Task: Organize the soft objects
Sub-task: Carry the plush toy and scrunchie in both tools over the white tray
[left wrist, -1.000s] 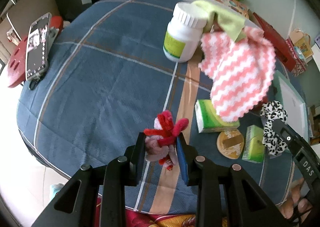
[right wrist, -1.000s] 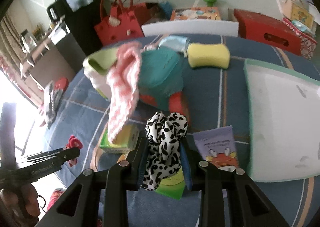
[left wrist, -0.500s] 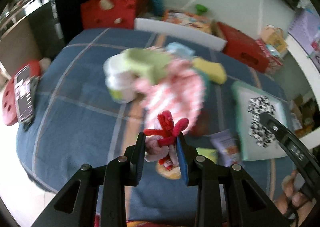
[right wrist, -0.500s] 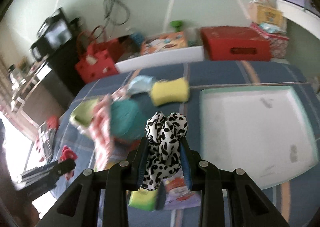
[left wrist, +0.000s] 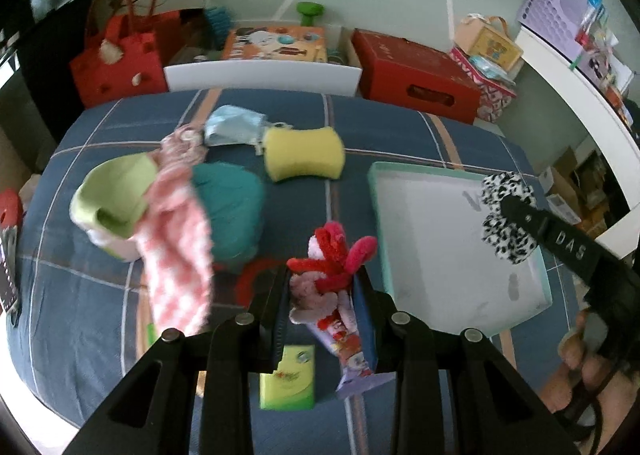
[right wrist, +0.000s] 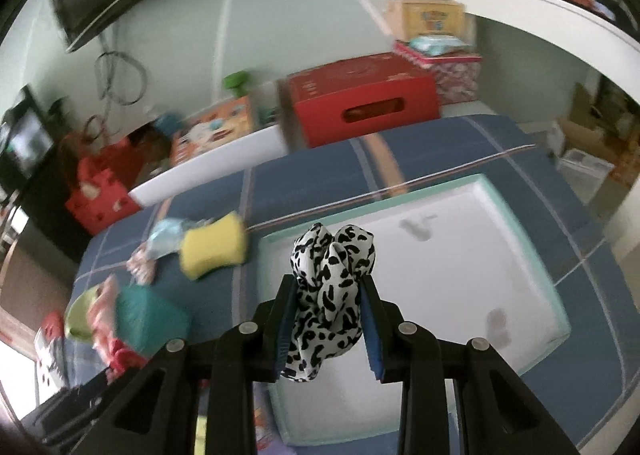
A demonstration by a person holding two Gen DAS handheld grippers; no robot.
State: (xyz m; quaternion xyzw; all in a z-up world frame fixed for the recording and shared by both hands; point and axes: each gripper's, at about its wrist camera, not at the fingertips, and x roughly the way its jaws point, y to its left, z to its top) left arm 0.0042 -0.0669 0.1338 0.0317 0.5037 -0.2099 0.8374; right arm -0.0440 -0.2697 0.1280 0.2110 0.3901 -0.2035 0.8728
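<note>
The left gripper [left wrist: 322, 295] is clenching a fuzzy red-and-pink pipe-cleaner toy [left wrist: 332, 263], lifted off the blue plaid bedcover [left wrist: 100, 143] so it is clearing the clutter below. The right gripper [right wrist: 328, 311] is gripping a black-and-white spotted fabric scrunchie [right wrist: 330, 295] above the shallow white tray with the mint-green rim [right wrist: 560, 319], probably the collecting spot for soft things. Both soft items are hanging in the air, pinched at mid-body so they are not slipping. The yellow sponge [left wrist: 304, 153], the teal cloth bundle [left wrist: 230, 211] and the pink-and-white knitted cloth [left wrist: 176, 255] are lying on the bedcover beside the tray, not yet sorted.
</note>
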